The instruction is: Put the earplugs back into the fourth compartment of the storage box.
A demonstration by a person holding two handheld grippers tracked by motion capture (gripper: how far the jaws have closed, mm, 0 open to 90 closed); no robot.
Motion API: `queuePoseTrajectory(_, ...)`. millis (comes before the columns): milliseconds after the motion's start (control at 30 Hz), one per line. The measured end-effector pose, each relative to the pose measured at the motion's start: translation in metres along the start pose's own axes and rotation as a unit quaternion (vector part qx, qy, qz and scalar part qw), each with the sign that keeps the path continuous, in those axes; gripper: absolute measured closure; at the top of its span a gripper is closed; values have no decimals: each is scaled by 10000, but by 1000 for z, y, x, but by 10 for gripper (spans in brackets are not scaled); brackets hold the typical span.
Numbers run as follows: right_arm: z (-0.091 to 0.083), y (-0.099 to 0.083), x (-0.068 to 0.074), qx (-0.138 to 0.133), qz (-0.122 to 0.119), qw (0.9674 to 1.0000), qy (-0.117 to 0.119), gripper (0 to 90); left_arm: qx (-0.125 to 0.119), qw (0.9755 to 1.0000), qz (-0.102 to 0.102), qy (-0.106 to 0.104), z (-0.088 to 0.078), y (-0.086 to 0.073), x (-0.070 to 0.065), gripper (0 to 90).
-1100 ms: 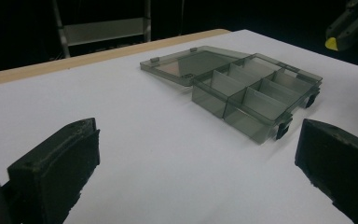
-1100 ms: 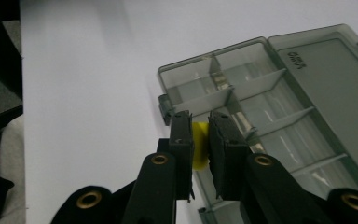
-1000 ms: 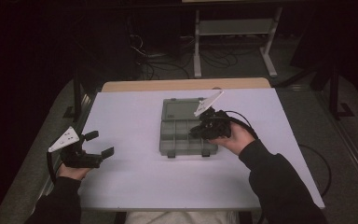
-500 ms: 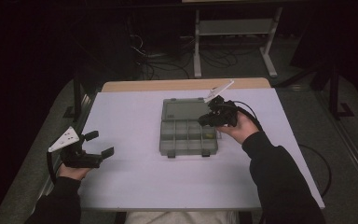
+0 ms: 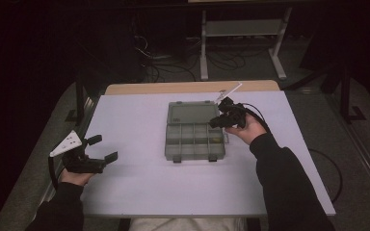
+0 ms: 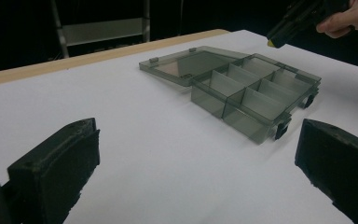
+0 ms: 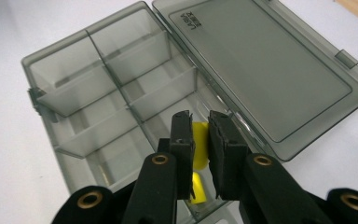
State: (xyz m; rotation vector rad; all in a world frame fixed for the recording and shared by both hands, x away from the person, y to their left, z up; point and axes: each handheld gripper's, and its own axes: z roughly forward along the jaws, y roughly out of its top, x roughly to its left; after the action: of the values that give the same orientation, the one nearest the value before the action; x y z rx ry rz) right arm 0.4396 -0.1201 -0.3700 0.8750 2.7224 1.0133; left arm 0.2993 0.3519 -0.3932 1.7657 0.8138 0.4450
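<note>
While the right gripper (image 7: 199, 140) clenches a small glossy yellow piece (image 7: 199, 149) above the far right cells of the smoky clear-plastic organizer box (image 5: 192, 139), mid-table, lid flat, placing looks underway; next comes lowering and releasing. Left gripper (image 5: 101, 149) waits near left, jaws wide.

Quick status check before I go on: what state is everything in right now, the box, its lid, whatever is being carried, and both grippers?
Organizer box: open, flat on the table, compartments look empty.
Lid: folded fully back, lying flat behind the compartments.
Yellow piece: clamped between the right gripper's jaws, over a compartment at the box's right end.
Right gripper: shut on the yellow piece.
Left gripper: open, nothing between its jaws, away from the box.
</note>
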Motion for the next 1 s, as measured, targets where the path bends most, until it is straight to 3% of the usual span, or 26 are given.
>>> queuePoseTrajectory(267,15,-4,-8,192,121,9997,22,789,2,10000,-3,-3,0,0,0,0)
queuePoseTrajectory(700,32,-7,-11,500,123,9986,85,782,10,10000,2,-13,0,0,0,0)
queuePoseTrajectory(833,35,-9,-12,533,232,9983,72,737,16,10000,0,-13,0,0,0,0)
queuePoseTrajectory(1000,30,-9,-14,447,317,9985,93,618,14,10000,2,-15,0,0,0,0)
